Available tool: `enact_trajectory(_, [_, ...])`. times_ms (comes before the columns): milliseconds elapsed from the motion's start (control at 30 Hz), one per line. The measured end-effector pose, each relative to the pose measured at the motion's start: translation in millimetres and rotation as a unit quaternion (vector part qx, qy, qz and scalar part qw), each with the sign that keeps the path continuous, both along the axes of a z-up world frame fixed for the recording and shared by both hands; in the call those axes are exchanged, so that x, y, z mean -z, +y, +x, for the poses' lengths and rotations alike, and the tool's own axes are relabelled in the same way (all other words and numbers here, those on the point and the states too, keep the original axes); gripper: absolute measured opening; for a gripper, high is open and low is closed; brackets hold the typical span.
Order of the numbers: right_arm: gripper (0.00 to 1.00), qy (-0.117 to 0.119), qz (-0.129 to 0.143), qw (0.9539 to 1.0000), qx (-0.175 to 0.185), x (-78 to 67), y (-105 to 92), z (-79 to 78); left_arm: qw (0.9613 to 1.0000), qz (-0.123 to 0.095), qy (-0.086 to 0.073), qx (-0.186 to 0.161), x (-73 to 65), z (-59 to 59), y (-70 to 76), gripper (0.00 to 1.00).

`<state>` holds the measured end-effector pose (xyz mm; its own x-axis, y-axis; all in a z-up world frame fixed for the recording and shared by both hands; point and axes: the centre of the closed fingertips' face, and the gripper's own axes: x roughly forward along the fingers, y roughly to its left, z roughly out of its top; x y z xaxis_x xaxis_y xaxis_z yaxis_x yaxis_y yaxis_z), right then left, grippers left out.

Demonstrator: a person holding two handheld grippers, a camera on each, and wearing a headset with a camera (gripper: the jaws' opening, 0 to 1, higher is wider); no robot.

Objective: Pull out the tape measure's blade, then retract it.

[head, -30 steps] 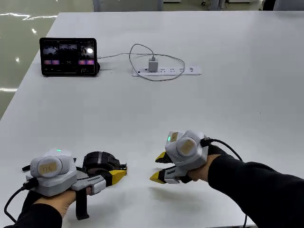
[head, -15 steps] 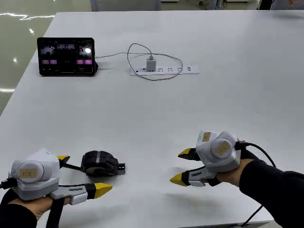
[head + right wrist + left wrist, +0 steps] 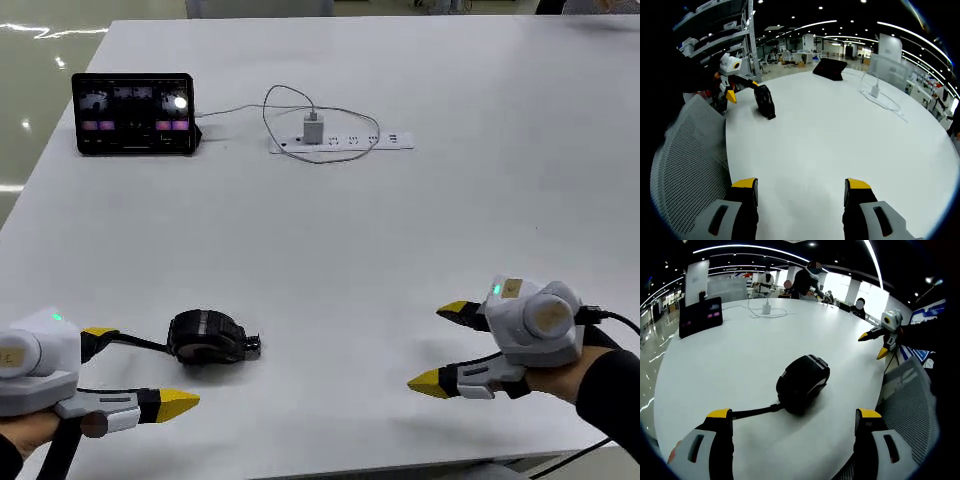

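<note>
A black tape measure lies on the white table near its front left. Its blade is in, and a black wrist strap trails off to the left. My left gripper stands open just left of it, apart from the case, the strap running past its far jaw. From the left gripper view the tape measure rests ahead between the yellow-tipped jaws of the left gripper. My right gripper is open and holds nothing at the front right. The right gripper looks toward the distant tape measure.
A tablet stands at the back left. A power strip with a charger and looped cable lies beside it. The table's front edge runs just below both grippers. A mesh chair sits by that edge.
The left gripper has drawn back to the left, away from the tape measure, which stays on the table. The right gripper has moved right, so the two now stand far apart.
</note>
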<state>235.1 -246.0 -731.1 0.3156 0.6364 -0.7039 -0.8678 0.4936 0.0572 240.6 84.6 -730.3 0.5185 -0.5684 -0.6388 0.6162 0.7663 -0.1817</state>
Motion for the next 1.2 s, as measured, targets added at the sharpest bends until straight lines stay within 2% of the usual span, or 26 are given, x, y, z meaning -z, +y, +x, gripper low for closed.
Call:
enact_trajectory(200, [0.76, 0.008, -0.014, 0.9996, 0.024, 1.1, -30.1, -1.9, 1.0000, 0.003, -0.002, -0.005, -2.9, 1.0, 10.6, 0.99])
enact_trajectory(433, [0.88, 0.021, -0.005, 0.9980, 0.059, 0.9, -57.1, -3.4, 0.9999, 0.011, -0.007, 0.007, -5.9, -2.5, 15.0, 0.99])
enact_trajectory(600, [0.95, 0.022, 0.001, 0.9979, 0.061, -1.8, -71.0, -9.4, 0.9997, 0.018, -0.015, 0.009, -8.5, -2.7, 20.3, 0.99])
enact_trajectory(667, [0.98, 0.020, -0.008, 0.9979, 0.061, 0.0, -78.7, -11.0, 0.9995, 0.019, -0.022, 0.009, -12.3, -3.0, 21.3, 0.99])
enact_trajectory(767, [0.99, 0.016, -0.010, 0.9977, 0.065, -1.7, -89.2, -12.0, 0.9994, 0.024, -0.020, 0.015, -12.0, -5.7, 22.8, 0.99])
enact_trajectory(967, [0.99, 0.014, -0.013, 0.9968, 0.078, -4.4, -98.0, -14.4, 0.9994, 0.026, -0.017, 0.018, -11.2, -10.3, 24.8, 0.99])
enact_trajectory(1033, [0.99, 0.016, -0.015, 0.9968, 0.077, -4.3, -98.5, -16.6, 0.9993, 0.028, -0.020, 0.018, -11.6, -9.9, 25.3, 0.99])
enact_trajectory(1200, [0.99, 0.018, -0.013, 0.9968, 0.077, -6.1, -98.7, -18.3, 0.9993, 0.025, -0.017, 0.020, -11.8, -10.5, 23.8, 0.99])
